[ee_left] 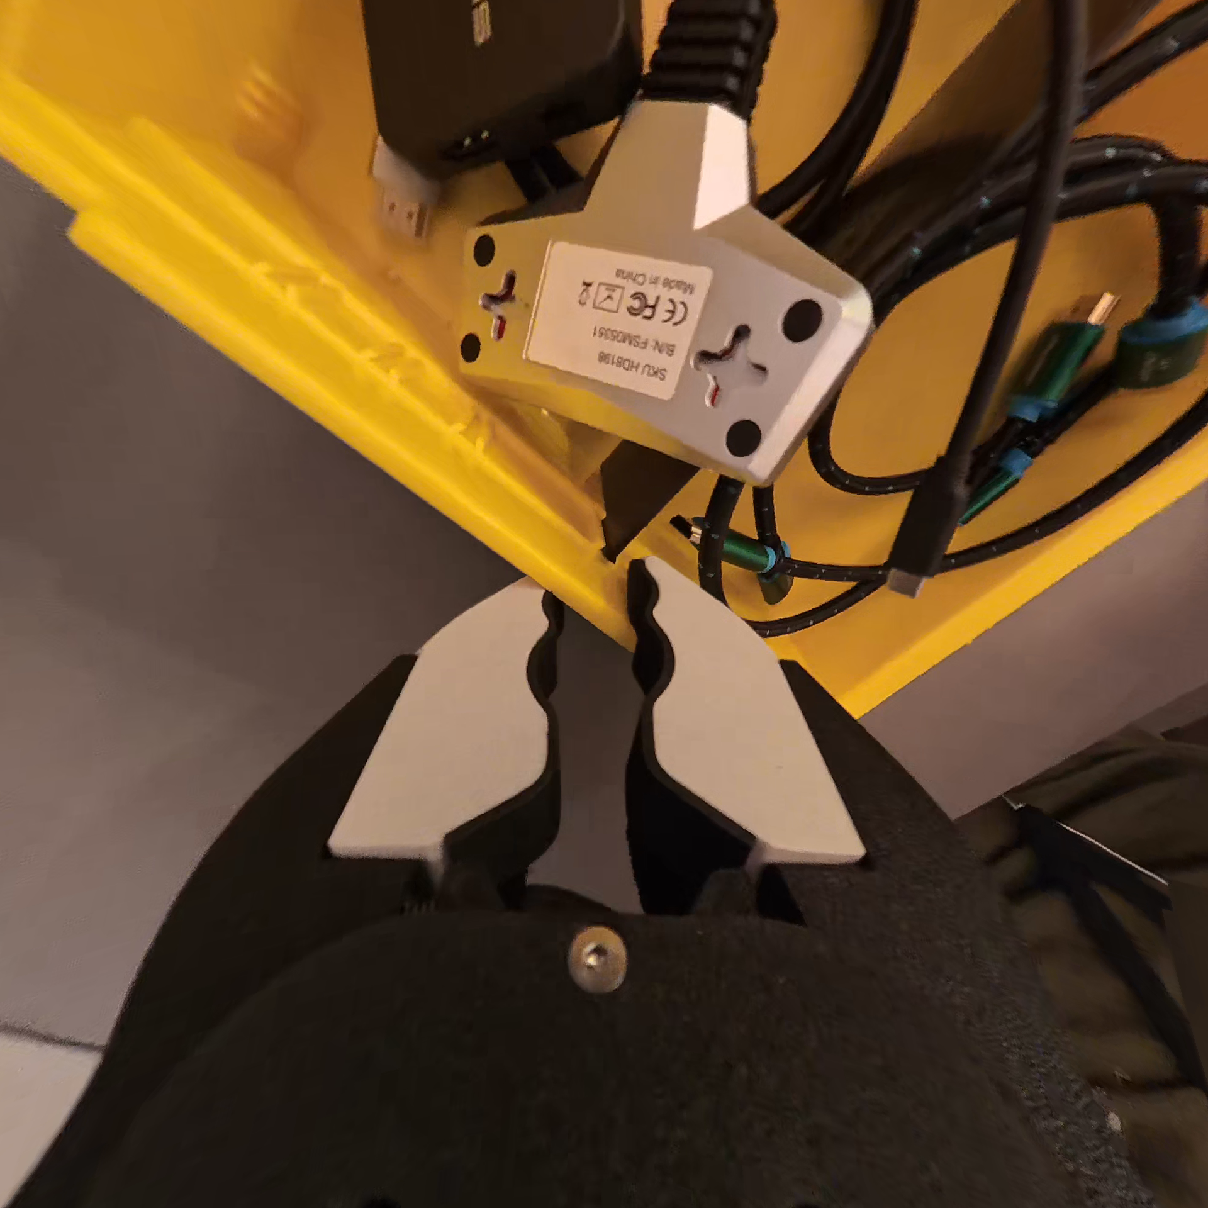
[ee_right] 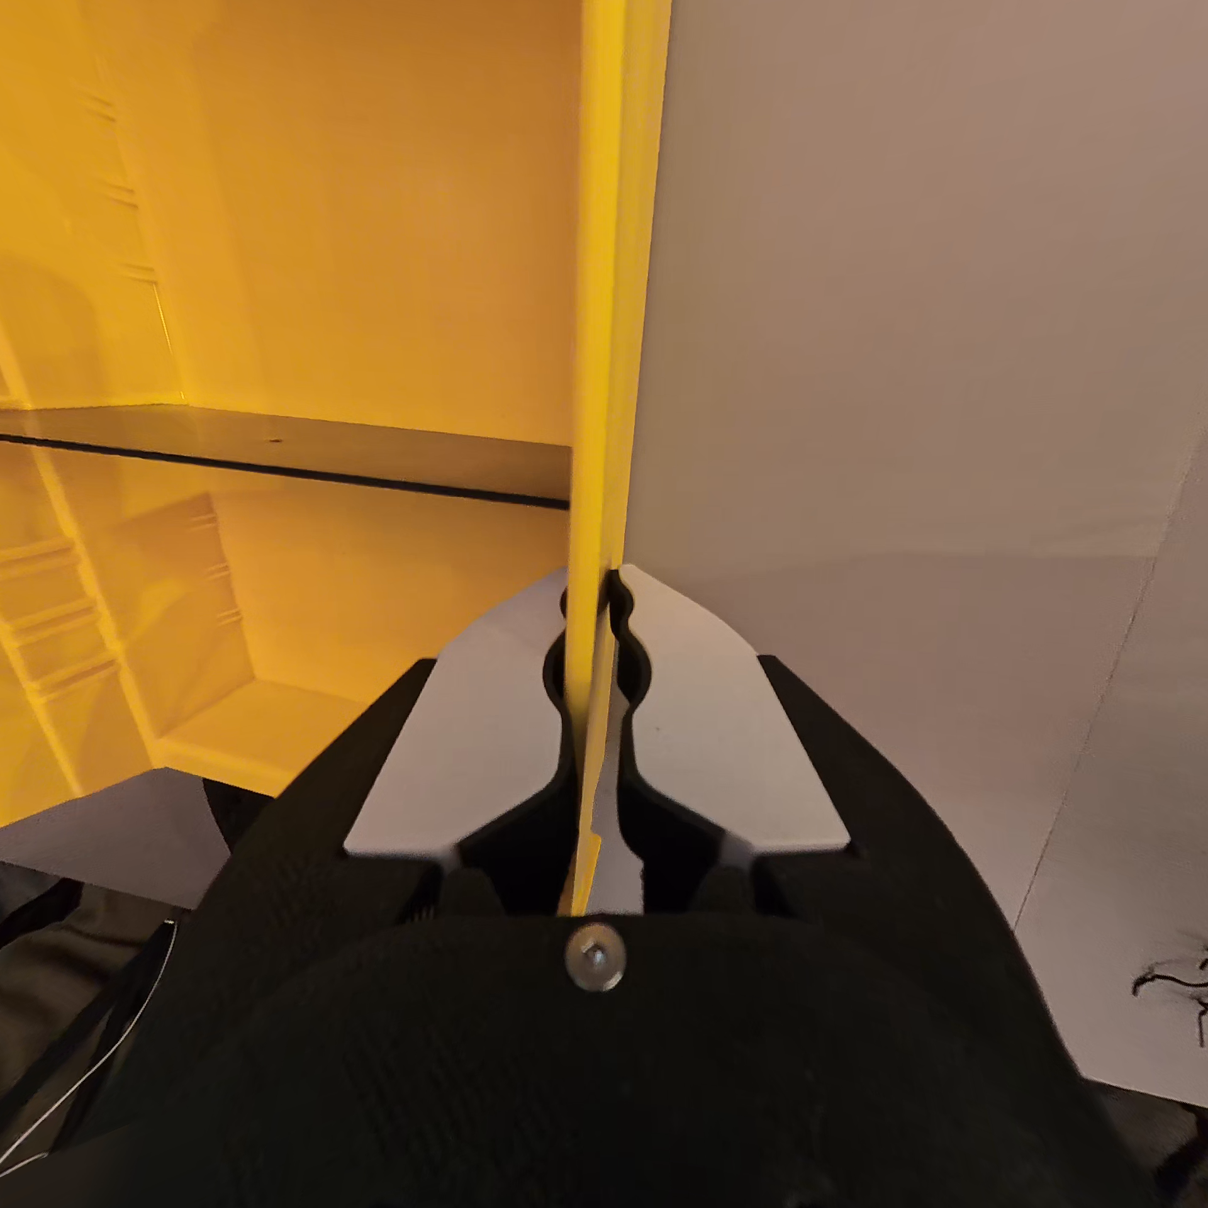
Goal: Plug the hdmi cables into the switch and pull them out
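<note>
Left gripper (ee_left: 591,582) nearest the lens: black body, white fingers with black wavy pads, held a small way apart with nothing between them. Tips sit at the rim of a yellow bin (ee_left: 366,366), which crosses the left wrist view on a slant over a grey surface (ee_left: 163,588).

Just past the tips, the silver switch (ee_left: 660,327) lies underside up in the bin, white label (ee_left: 618,320) and four black feet showing. A thick black ribbed cable (ee_left: 706,59) leaves its narrow end toward the top of the view. A dark plug (ee_left: 631,490) pokes out from under its near edge, pointing at the gripper; whether it is seated in a port cannot be told.

Right of the switch: a tangle of black braided hdmi cables (ee_left: 980,216) with green plugs (ee_left: 1059,359) and blue bands, loose on the bin floor. A smooth black cable with a small grey connector (ee_left: 908,578) hangs over them. A black box (ee_left: 497,72) lies beyond the switch at the top.

Right gripper (ee_right: 588,582): fingers pressed onto the bin wall (ee_right: 601,327), one pad on each face, the thin yellow edge running straight up between them. Bin interior to the left of it, a pale wall (ee_right: 915,327) to the right.
</note>
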Demonstrator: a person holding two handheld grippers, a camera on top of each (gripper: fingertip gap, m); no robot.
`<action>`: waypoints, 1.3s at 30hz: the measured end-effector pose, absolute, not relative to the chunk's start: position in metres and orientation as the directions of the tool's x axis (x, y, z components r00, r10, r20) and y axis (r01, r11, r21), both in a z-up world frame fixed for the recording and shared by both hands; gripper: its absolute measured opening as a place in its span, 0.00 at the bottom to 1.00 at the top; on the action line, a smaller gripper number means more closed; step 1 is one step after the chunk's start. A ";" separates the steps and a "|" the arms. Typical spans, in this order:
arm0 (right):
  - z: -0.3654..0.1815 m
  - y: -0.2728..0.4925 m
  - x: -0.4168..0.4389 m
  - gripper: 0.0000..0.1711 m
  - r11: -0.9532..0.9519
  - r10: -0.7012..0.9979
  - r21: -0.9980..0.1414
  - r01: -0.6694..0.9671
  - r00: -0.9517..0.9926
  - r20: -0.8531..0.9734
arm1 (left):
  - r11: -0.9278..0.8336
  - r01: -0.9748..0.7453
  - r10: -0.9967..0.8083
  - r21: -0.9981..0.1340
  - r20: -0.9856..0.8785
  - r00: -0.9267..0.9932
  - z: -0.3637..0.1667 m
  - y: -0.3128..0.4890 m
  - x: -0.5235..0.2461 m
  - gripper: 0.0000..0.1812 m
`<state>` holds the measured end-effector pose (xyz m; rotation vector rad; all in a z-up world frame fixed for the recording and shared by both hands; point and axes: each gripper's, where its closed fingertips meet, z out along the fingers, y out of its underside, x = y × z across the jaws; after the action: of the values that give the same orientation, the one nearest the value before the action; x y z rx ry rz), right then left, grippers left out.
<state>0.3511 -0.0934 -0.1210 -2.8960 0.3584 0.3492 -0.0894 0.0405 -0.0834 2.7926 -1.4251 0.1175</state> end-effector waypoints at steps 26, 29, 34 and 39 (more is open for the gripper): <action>-0.120 -0.049 0.252 0.05 -0.997 -0.025 -0.060 -0.037 0.983 -0.183 | -0.931 -0.243 -0.292 -0.272 0.155 0.944 -0.079 0.099 -0.390 0.02; -0.120 -0.049 0.252 0.05 -0.997 -0.025 -0.063 -0.038 0.981 -0.194 | -0.927 -0.248 -0.296 -0.281 0.147 0.944 -0.079 0.100 -0.398 0.02; -0.120 -0.052 0.267 0.04 -0.994 -0.071 -0.064 -0.083 0.982 -0.177 | -0.923 -0.252 -0.304 -0.292 0.148 0.941 -0.079 0.101 -0.403 0.02; -0.120 -0.054 0.281 0.04 -0.992 -0.092 -0.073 -0.103 0.985 -0.148 | -0.923 -0.242 -0.293 -0.299 0.140 0.946 -0.079 0.102 -0.411 0.02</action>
<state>0.2813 -0.0540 -0.1202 -3.0491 0.1500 0.2224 -0.4109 0.1021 -0.0786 3.3754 -0.4737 0.3152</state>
